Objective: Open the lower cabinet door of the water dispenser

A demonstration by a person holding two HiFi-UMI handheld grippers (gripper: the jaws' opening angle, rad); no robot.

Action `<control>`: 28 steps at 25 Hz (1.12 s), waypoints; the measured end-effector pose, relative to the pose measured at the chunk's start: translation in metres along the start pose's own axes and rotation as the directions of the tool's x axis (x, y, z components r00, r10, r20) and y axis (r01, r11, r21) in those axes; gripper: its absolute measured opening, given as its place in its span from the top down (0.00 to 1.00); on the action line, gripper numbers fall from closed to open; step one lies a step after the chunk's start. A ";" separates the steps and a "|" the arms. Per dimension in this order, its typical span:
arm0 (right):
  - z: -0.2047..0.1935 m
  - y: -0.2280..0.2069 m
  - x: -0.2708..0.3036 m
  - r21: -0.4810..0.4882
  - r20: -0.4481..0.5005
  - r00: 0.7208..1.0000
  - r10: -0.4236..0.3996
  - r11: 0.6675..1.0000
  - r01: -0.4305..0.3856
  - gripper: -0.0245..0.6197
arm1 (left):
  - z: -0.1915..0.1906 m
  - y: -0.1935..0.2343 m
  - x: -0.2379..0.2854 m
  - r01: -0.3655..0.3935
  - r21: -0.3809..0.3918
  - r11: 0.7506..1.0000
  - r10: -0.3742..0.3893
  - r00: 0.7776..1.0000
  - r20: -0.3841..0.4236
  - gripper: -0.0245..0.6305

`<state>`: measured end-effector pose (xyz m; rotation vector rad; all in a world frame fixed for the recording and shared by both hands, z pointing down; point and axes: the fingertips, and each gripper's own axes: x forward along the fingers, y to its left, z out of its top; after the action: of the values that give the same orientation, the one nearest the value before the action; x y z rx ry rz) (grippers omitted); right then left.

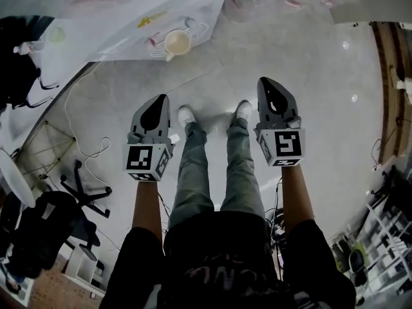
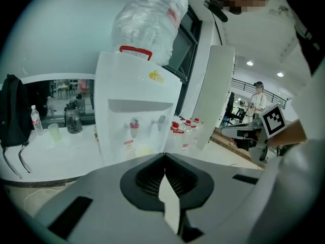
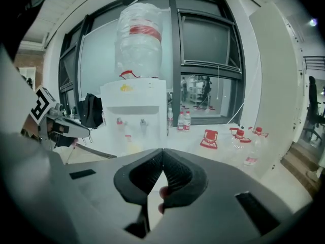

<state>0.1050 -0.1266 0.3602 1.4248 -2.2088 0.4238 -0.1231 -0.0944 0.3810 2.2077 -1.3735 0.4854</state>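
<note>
The left gripper and the right gripper are held side by side low in front of the person, one on each side of the legs. Both noses aim toward the top of the head view. Each gripper view shows its own jaws pressed together at the tips with nothing between them. That suits an approach, since there is no handle within reach to take yet.

Just beyond the gripper noses in the head view are the person's shoes, planted on pale bare floor. This open stretch leaves room for a door to swing outward.

Further on, at the upper left of the head view and the centre of both gripper views, stands the water dispenser. It is well apart from both grippers. A cup sits under its taps, and an upturned bottle rides on top to feed it.

The lower cabinet door is not visible. Each gripper's own body covers the bottom of the cabinet, and the head view looks down on its top. Judged from this, the door is not yet touched, and the grippers need to go lower and closer.

Small bottles stand on the floor at the right, clear of the path
</note>
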 end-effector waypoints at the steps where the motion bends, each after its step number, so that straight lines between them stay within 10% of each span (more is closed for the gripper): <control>1: -0.005 -0.005 0.005 0.006 0.009 1.000 0.001 1.000 -0.001 0.94 | -0.006 0.003 0.004 -0.017 -0.008 1.000 0.017 1.000 -0.003 0.95; 28: -0.135 -0.038 0.148 0.007 0.044 0.992 0.121 0.993 -0.121 0.94 | -0.135 0.052 0.118 -0.179 -0.060 0.982 0.180 0.983 0.026 0.95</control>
<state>0.1184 -0.1880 0.5542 1.3208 -2.3395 0.4485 -0.1245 -0.1217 0.5657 2.0640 -1.5923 0.4693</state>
